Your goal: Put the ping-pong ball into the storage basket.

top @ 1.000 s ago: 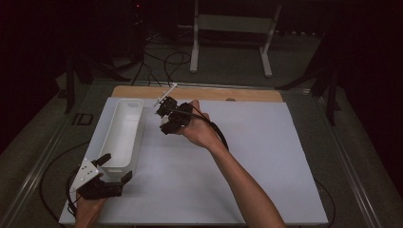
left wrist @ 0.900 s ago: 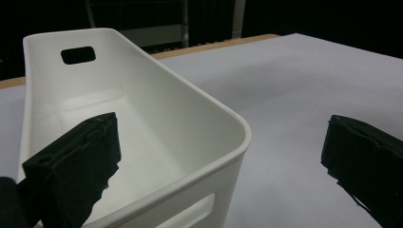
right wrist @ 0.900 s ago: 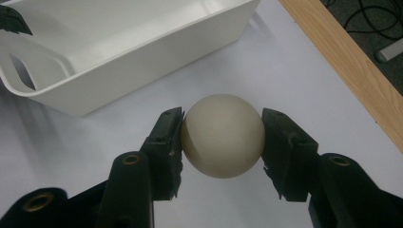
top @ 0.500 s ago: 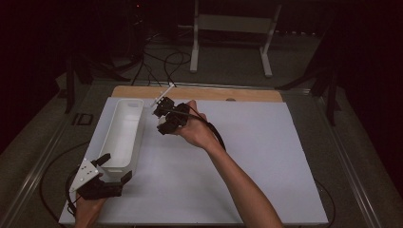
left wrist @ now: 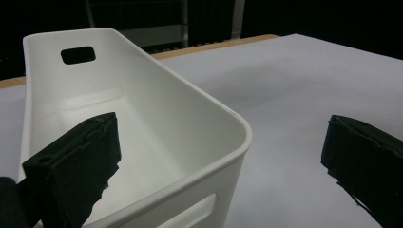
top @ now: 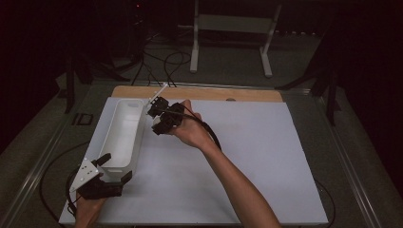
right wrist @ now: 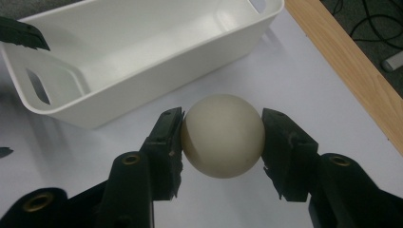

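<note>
The right gripper (right wrist: 221, 137) had its two black jaws pressed against opposite sides of a smooth cream-white ball (right wrist: 222, 141), which sat squarely between the pads and was carried clear of the white table surface (top: 247, 161). In the high view that gripper (top: 159, 114) hung just beside the long right wall of the long white plastic bin (top: 124, 135), near its far end, not yet over the opening. The left gripper (top: 113, 167) stood with its jaws wide apart, astride the near right corner of the bin (left wrist: 142, 123), one jaw inside and one outside, and neither pad visibly pressed on the wall. To do this step well, the ball probably needed to be lifted over the rim and brought low inside before the jaws were parted, since a round, hard ball would likely bounce or roll out if dropped from height. The left gripper could have steadied the bin by clamping that corner, because a light, empty container might slide if bumped.
</note>
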Demonstrator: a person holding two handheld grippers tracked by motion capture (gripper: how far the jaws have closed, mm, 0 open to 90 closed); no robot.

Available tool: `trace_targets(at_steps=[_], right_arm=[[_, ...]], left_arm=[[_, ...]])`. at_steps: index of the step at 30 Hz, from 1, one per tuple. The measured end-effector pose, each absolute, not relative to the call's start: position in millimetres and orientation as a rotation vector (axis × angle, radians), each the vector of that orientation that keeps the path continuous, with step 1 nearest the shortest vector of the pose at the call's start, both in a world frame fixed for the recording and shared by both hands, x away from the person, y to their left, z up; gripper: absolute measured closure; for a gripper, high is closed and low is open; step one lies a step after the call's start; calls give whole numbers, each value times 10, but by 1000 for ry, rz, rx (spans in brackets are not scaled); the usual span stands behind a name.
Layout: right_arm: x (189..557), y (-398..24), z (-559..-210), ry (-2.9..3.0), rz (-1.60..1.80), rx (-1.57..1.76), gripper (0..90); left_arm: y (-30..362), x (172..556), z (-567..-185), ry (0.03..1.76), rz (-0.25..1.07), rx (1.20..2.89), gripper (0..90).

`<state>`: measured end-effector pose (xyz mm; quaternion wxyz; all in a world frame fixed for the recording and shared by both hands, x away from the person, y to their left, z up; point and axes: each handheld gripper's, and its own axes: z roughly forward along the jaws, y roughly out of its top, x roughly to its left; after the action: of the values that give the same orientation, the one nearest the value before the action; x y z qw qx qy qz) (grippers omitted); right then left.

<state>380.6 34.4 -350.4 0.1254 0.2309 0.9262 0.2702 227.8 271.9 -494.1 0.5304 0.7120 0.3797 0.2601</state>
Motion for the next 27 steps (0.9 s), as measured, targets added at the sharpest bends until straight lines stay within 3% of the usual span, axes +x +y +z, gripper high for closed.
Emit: trace_targets(at_steps=[27], right_arm=[[3755,591,-3478,2712,812,630,504]], left_arm=[[2706,2294,-4959,900,604,1706,0]])
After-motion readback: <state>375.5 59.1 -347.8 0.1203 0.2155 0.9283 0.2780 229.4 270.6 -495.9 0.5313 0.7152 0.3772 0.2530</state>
